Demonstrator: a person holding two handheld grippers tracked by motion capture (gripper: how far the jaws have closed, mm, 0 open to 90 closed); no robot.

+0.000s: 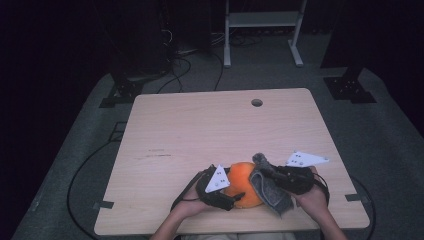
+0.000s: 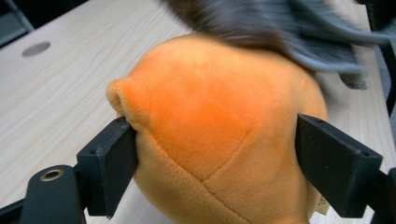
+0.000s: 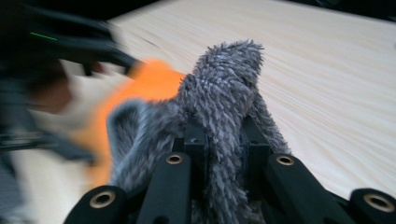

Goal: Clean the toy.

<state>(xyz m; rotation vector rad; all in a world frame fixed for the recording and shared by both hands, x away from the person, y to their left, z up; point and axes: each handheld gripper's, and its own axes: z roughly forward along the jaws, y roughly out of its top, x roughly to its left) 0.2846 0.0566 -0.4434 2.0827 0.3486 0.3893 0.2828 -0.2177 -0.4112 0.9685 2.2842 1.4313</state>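
At about seven o'clock on the pale wooden desk (image 1: 200, 125), near its front edge, the person's left hand (image 1: 192, 205) holds the left gripper (image 1: 231, 192), its grey three-cornered plate tilted up. Seen in the left gripper view, its two black jaws stand either side of an orange plush ball (image 2: 219, 140), each pad lying against the fabric: the one at nine o'clock sits just under a small puckered nub on the ball, the one at three o'clock meets the ball's far flank. So the jaws pinch the ball across its width.

The orange plush ball (image 1: 243, 182) rests at roughly six o'clock on the desk, between the two grippers and touching both.

Over the ball's right side hangs a grey fuzzy cloth (image 1: 267, 187); in the left gripper view the cloth (image 2: 289, 32) lies across the top of the ball at twelve to one o'clock.

At five o'clock, the right hand (image 1: 312, 197) holds the right gripper (image 1: 267, 172). In the right gripper view its jaws are pressed close together with a fold of the grey cloth (image 3: 224, 102) clamped between them, a tuft standing up above the pads, the orange ball (image 3: 140, 93) blurred beyond at ten o'clock.

A round hole (image 1: 257, 102) sits in the desk at one o'clock, well apart.
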